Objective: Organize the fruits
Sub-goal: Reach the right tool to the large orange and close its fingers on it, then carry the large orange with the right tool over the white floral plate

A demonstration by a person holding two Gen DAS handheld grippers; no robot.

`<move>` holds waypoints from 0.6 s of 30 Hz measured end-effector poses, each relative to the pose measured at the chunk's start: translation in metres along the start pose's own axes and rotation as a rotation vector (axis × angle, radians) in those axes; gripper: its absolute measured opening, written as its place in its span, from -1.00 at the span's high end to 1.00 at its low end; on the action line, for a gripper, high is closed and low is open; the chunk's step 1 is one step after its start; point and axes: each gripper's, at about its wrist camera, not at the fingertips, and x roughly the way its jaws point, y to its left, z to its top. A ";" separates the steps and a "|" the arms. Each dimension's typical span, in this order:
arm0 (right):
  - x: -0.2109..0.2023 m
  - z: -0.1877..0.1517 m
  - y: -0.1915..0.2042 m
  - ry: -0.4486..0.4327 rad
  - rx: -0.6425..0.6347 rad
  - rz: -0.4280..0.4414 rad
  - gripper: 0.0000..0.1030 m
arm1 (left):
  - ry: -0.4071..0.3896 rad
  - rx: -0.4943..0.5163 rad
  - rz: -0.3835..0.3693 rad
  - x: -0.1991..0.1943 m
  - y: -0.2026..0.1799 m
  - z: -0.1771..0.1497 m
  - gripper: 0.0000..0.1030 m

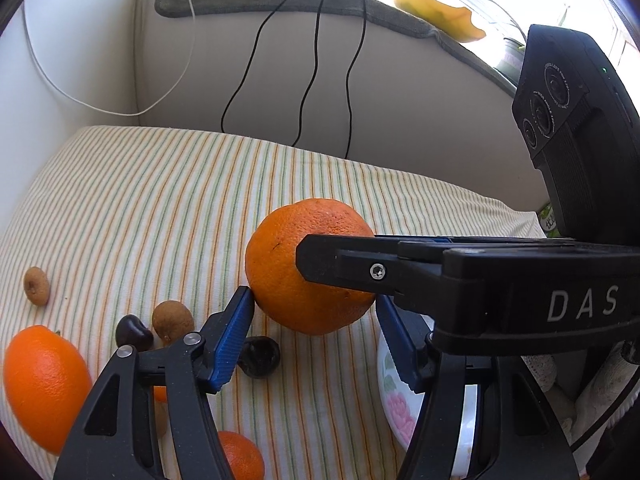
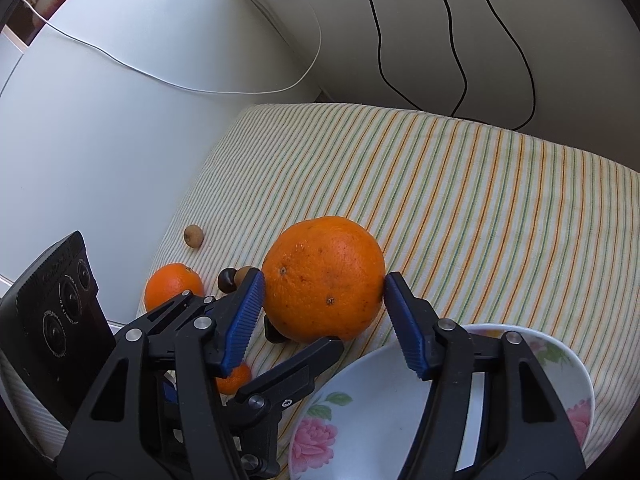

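A large orange (image 1: 280, 272) (image 2: 324, 276) sits between the blue pads of both grippers above the striped cloth (image 1: 160, 200). My left gripper (image 1: 316, 312) has its pads touching the orange's two sides. My right gripper (image 2: 324, 292) also has its pads against the orange's sides, and its black finger (image 1: 360, 268) crosses the orange in the left wrist view. A white floral bowl (image 2: 360, 412) (image 1: 394, 400) lies just below and right of the orange. Another orange (image 1: 44, 388) (image 2: 172, 284), a small mandarin (image 1: 240, 456) (image 2: 236, 380), brown longans (image 1: 173, 320) (image 1: 37, 291) (image 2: 194, 236) and dark cherries (image 1: 134, 334) (image 1: 259, 358) lie on the cloth at the left.
A pale sofa back (image 1: 400, 112) with black cables (image 1: 312, 68) and a white cable (image 1: 100, 100) hanging down stands behind the cloth. A white wall or panel (image 2: 100, 140) borders the cloth's left edge. A yellow object (image 1: 440, 16) lies on the grey ledge.
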 end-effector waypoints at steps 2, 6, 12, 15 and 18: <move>-0.006 -0.001 0.002 -0.010 -0.003 0.003 -0.25 | -0.011 0.006 0.001 -0.006 -0.003 -0.003 -0.22; -0.023 -0.005 0.004 -0.030 -0.011 0.004 -0.25 | -0.031 0.022 -0.002 -0.016 -0.009 -0.003 -0.22; -0.050 -0.016 0.004 -0.063 -0.024 -0.009 -0.25 | -0.057 0.041 -0.017 -0.030 -0.023 -0.009 -0.21; -0.062 -0.024 0.002 -0.074 -0.017 -0.014 -0.25 | -0.064 0.052 -0.027 -0.034 -0.030 -0.012 -0.21; -0.071 -0.034 0.000 -0.085 -0.009 -0.020 -0.25 | -0.065 0.066 -0.042 -0.036 -0.042 -0.015 -0.21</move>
